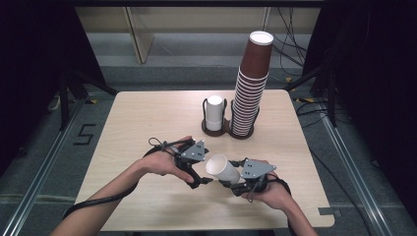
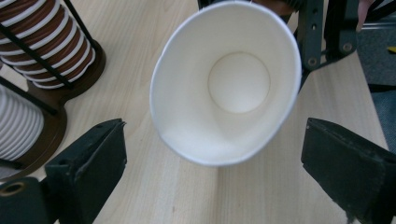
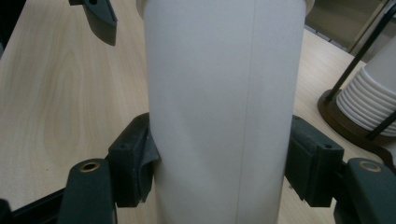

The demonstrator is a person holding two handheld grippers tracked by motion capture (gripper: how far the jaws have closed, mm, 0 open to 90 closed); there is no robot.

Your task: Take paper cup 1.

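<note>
A white paper cup hangs tilted above the table's near middle, its mouth turned to the left. My right gripper is shut on it; in the right gripper view both pads press the cup on its side wall. My left gripper stands open just left of the cup's mouth. In the left gripper view its jaws are wide apart on either side of the oval rim of the cup without touching it, and I look into the empty cup.
A tall stack of brown cups and a short stack of white cups stand in dark wire holders at the back middle of the wooden table. Dark floor and cables surround the table.
</note>
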